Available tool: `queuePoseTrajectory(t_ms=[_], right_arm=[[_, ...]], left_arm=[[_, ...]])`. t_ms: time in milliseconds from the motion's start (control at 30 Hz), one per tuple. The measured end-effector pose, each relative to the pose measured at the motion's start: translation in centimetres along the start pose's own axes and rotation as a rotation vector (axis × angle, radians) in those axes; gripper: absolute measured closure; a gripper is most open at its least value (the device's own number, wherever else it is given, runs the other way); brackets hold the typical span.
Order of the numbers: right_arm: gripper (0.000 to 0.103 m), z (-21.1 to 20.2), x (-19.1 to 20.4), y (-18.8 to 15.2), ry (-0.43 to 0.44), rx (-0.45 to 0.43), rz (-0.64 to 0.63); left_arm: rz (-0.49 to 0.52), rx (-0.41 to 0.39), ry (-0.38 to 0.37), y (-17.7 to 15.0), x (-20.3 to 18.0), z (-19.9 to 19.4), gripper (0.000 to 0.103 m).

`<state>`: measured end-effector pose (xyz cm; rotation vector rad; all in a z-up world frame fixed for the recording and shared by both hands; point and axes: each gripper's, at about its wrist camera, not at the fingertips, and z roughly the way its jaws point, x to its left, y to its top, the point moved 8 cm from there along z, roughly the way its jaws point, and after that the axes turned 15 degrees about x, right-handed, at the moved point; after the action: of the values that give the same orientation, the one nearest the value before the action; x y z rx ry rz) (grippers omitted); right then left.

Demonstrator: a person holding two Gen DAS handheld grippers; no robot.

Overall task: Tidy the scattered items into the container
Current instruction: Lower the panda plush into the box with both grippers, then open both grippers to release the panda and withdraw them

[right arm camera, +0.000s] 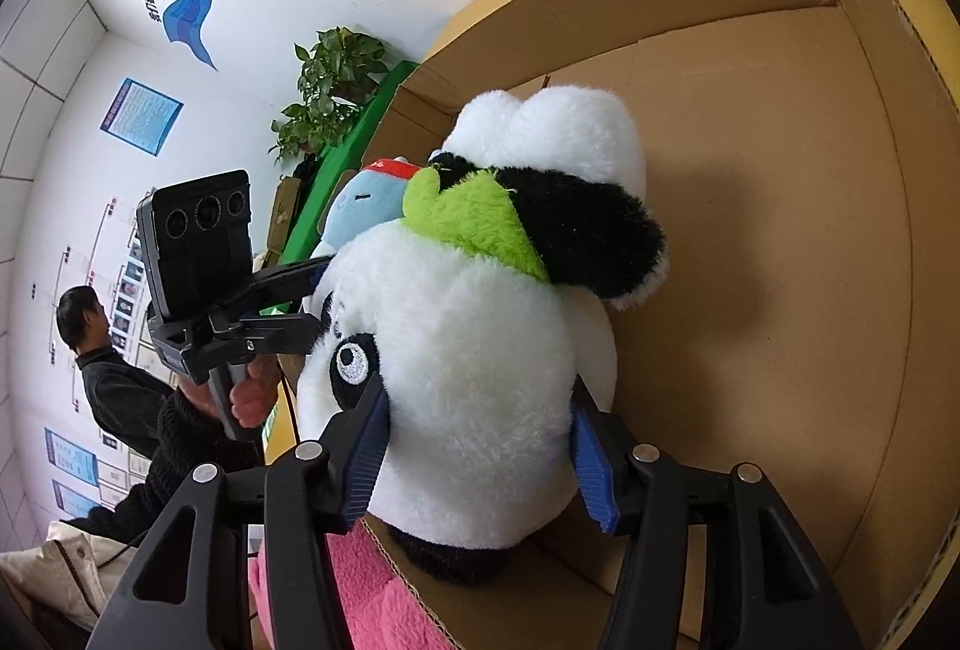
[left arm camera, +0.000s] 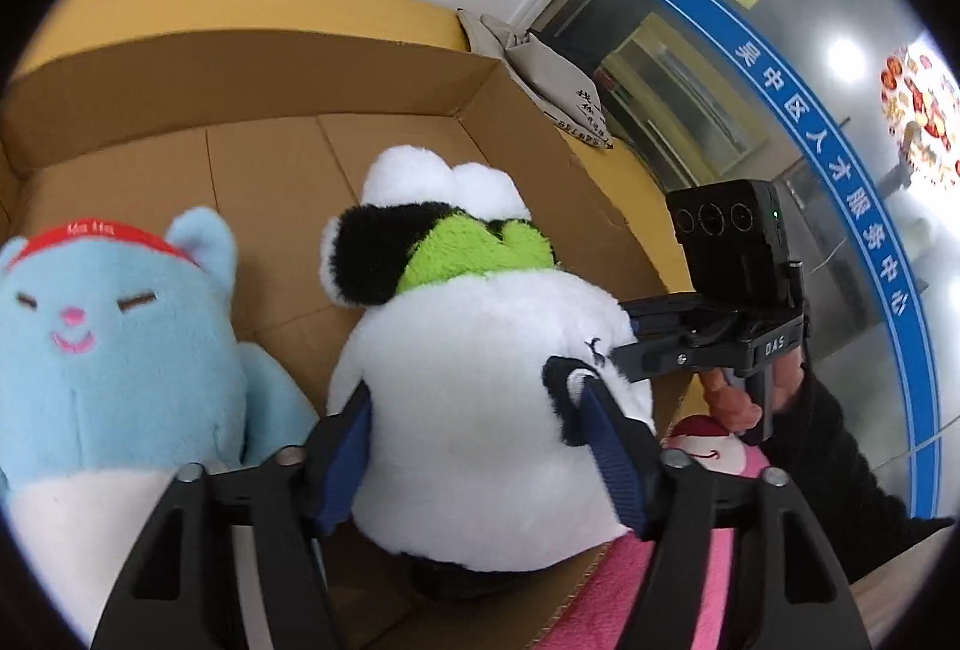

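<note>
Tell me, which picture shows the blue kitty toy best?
The left wrist view. There the blue plush cat fills the left side inside the cardboard box, its smiling face and red headband clear. In the right wrist view only a sliver of it peeks out behind the panda plush.

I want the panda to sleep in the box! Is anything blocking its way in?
Nothing visible does. The panda plush is already within the walls of the cardboard box, with bare floor ahead. The blue plush sits beside it, out of the way.
</note>
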<state>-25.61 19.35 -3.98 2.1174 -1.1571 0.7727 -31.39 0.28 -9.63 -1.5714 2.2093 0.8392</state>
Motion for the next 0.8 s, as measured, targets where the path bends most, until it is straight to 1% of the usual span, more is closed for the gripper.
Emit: queuePoseTrajectory(t_ms=[67, 200, 267, 300, 367, 400, 433, 467, 500, 533, 633, 700, 767, 800], right_arm=[[0.046, 0.0, 0.8, 0.4, 0.000, 0.001, -0.013], [0.047, 0.8, 2.1, 1.0, 0.021, 0.028, -0.027], [0.047, 2.0, 2.1, 1.5, 0.023, 0.056, -0.013], [0.046, 2.5, 1.8, 1.7, 0.019, 0.067, 0.000], [0.044, 2.8, 1.4, 2.0, 0.016, 0.063, 0.023], [0.040, 2.8, 1.3, 2.1, 0.008, 0.056, 0.034], [0.031, 2.7, 1.1, 2.0, -0.009, 0.048, 0.045], [0.025, 2.5, 0.9, 1.9, -0.034, 0.041, 0.060], [0.014, 2.1, 0.6, 1.7, -0.065, 0.033, 0.075], [0.009, 1.8, 0.6, 1.5, -0.091, 0.027, 0.085], [0.009, -0.3, 1.3, 1.0, -0.157, -0.013, 0.084], [0.008, -2.2, 1.7, 0.2, -0.191, -0.036, 0.083], [0.007, -3.9, 1.4, -1.1, -0.258, -0.039, 0.093], [0.006, -4.5, 1.0, -1.9, -0.313, -0.032, 0.106]], left_arm=[[-0.004, -0.014, 0.016, -0.5, -0.3, -0.7, 0.047], [-0.038, -0.047, 0.057, -1.7, 0.0, -2.3, 0.047], [-0.069, -0.034, 0.083, -2.1, 1.0, -2.1, 0.047], [-0.088, -0.028, 0.084, -2.1, 1.5, -1.9, 0.047], [-0.091, -0.026, 0.091, -1.9, 1.8, -1.6, 0.046], [-0.086, -0.024, 0.095, -1.8, 1.9, -1.6, 0.045], [-0.081, -0.023, 0.099, -1.7, 1.9, -1.5, 0.042], [-0.075, -0.023, 0.106, -1.8, 1.8, -1.5, 0.040], [-0.069, -0.024, 0.112, -1.8, 1.6, -1.6, 0.039], [-0.065, -0.028, 0.121, -2.0, 1.4, -1.8, 0.037], [-0.072, -0.057, 0.163, -2.7, 0.9, -3.0, 0.036], [-0.071, -0.096, 0.194, -3.9, 0.3, -4.5, 0.036], [-0.066, -0.116, 0.190, -5.4, -0.2, -5.6, 0.036], [-0.065, -0.114, 0.205, -6.3, -0.2, -5.8, 0.036]])
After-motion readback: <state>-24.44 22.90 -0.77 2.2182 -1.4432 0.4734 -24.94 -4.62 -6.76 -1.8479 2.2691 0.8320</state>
